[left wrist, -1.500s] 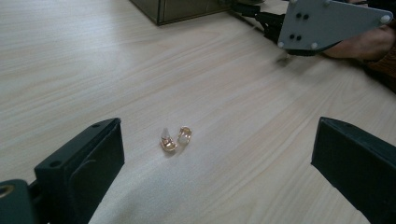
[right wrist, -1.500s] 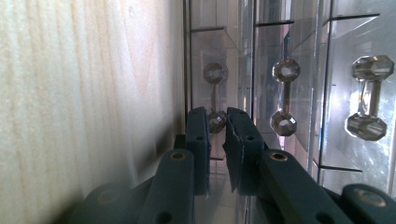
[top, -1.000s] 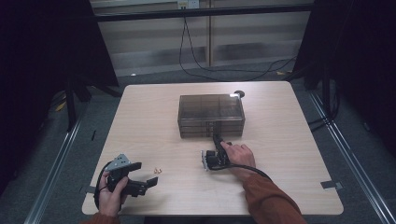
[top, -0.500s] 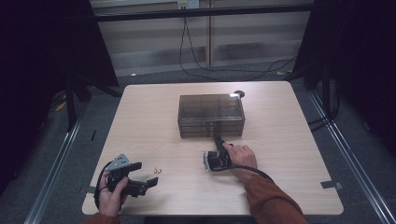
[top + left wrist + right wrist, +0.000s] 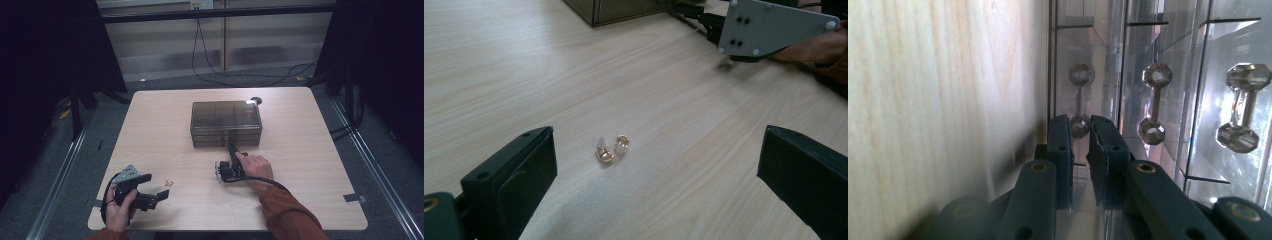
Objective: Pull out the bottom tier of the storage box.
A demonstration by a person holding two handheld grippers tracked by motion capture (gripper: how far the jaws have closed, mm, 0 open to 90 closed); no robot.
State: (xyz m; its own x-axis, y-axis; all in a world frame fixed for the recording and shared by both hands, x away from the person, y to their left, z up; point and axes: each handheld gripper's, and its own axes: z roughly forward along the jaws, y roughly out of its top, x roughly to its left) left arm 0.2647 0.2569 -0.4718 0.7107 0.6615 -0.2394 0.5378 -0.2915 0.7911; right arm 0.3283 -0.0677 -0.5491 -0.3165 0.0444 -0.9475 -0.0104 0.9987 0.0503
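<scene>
Drawer pull in hand — right hand-held gripper [image 5: 1079, 131] nearly clenched around the bottom drawer's handle [image 5: 1079, 99].

Drawer box [image 5: 226, 123] mid-tabletop toward far edge; earrings [image 5: 612, 148] near front-left corner between my released left hand-held gripper's [image 5: 654, 165] jaws. Next, I judge: pull straight back — level.

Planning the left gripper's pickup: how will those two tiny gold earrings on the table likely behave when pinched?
The earrings look tiny and light, so they will probably skid on the smooth table. Their rounded shapes may roll or slip from the broad jaws of the left gripper.
</scene>
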